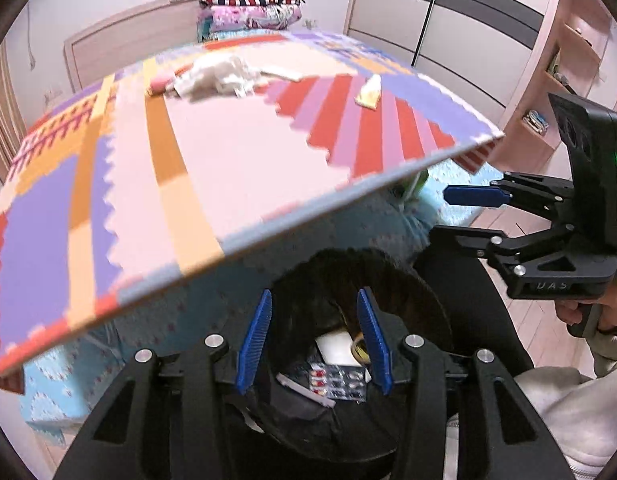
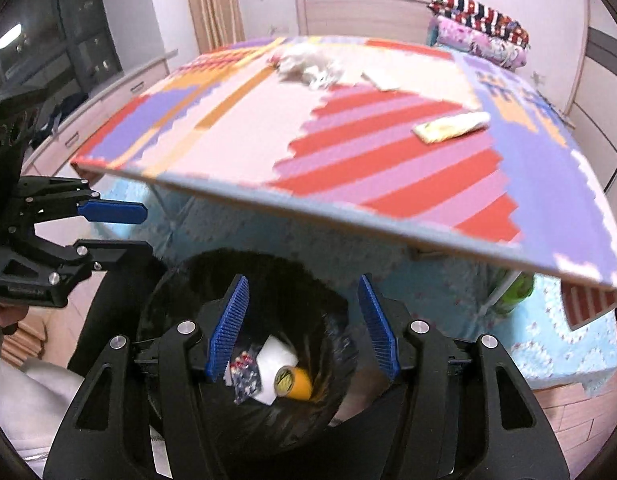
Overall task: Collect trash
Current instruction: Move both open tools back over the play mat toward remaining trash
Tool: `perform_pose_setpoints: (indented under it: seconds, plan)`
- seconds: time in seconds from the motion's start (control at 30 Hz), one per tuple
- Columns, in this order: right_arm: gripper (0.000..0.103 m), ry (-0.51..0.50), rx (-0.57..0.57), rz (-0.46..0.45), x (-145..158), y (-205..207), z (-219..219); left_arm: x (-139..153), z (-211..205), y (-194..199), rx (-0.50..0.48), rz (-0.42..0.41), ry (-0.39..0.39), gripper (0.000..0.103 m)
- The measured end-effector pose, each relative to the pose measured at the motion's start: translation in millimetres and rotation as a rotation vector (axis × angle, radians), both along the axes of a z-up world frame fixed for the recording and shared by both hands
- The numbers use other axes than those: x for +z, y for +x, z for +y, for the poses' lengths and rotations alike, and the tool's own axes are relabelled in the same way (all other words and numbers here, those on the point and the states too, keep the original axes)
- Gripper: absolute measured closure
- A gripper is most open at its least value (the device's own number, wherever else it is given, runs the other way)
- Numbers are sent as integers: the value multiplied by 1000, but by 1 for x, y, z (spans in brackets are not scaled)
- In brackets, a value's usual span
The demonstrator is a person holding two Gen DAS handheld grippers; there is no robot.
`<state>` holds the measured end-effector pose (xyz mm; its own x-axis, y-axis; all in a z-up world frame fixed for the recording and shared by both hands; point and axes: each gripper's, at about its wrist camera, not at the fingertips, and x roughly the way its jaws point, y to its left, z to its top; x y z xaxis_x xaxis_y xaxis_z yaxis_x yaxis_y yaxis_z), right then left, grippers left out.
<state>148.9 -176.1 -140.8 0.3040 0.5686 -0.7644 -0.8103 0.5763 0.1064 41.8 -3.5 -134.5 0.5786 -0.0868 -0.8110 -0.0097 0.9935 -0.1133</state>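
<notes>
Both the left tongs (image 1: 314,340) and right tongs (image 2: 304,328) hang wide and empty over the bin (image 2: 180,280), while the crumpled tissue (image 2: 308,66), upper centre on the counter (image 2: 236,128), appears light, soft and best pinched mid-bulk.

Tape roll (image 2: 293,383) in bin (image 2: 180,280)
</notes>
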Motion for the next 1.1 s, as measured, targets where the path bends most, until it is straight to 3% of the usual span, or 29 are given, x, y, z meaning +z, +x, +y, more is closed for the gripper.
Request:
perform_pose_setpoints:
  seconds: [0.43,0.8,0.97,1.03,1.1]
  plan:
    - [46,57,-82,-71,36,55,3,38,62,36,81,-92,32,60]
    - [40,86,-167,-58,40,103,7,55,112,78,135,-142,32,60]
    - [40,96,-212,-41,38,123,6,57,136,100,167,-156,-10,60]
    - [40,101,-222,-35,38,131,8,57,144,109,180,-161,-9,49]
    - [40,100,-232,-35,37,138,11,57,151,117,188,-171,-14,47]
